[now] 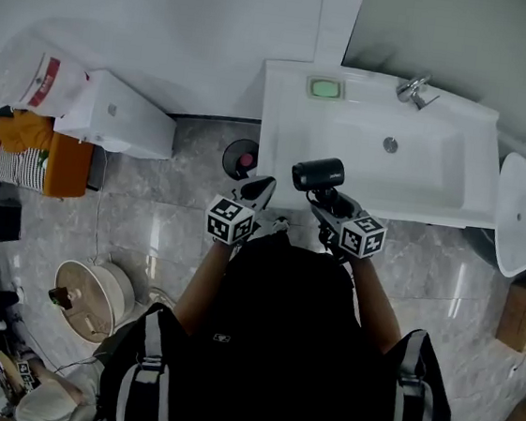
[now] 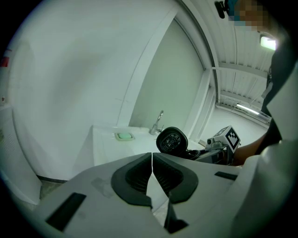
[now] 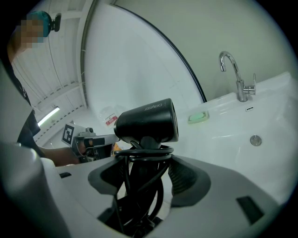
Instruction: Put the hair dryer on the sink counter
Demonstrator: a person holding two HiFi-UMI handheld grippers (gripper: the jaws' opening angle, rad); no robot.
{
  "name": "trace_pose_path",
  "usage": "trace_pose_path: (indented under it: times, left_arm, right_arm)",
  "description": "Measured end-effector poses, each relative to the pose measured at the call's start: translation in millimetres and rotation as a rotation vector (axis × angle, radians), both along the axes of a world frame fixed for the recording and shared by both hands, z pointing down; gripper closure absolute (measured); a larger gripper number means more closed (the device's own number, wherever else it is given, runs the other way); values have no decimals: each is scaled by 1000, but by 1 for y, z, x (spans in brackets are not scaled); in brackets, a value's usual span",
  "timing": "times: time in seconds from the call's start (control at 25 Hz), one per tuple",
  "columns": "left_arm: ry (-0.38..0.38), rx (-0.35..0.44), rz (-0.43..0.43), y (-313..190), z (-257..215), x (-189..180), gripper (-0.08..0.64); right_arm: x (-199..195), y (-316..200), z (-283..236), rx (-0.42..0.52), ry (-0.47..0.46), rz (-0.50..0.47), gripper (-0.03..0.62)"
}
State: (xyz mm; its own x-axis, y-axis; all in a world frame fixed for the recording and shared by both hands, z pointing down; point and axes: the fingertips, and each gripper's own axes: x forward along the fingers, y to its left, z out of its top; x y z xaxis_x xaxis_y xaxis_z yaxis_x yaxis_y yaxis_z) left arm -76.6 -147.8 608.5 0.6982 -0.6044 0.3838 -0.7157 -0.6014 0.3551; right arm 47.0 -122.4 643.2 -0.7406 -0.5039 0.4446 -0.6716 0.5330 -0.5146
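Note:
A black hair dryer with its cord wound round the handle is held upright in my right gripper, whose jaws are shut on the handle and cord. It hangs over the front edge of the white sink counter. My left gripper is just left of it, off the counter's front left corner, jaws shut with nothing between them. From the left gripper view the hair dryer shows end-on.
The basin has a drain and a chrome faucet at the back. A green soap dish sits at the counter's back left. A small bin stands on the floor, a white cabinet to the left.

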Motion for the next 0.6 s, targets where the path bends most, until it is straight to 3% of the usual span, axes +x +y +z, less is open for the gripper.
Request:
trace_pose_path:
  times: [0.36,0.6]
  left_arm:
    - [-8,3,81,-20,7,-18,543]
    - [-10,-6,87,-27,9,-28,543]
  right_arm:
    - [-16,-27,11,-2,-3,93,267]
    - [-29,-44,14,-7,-16,116,267]
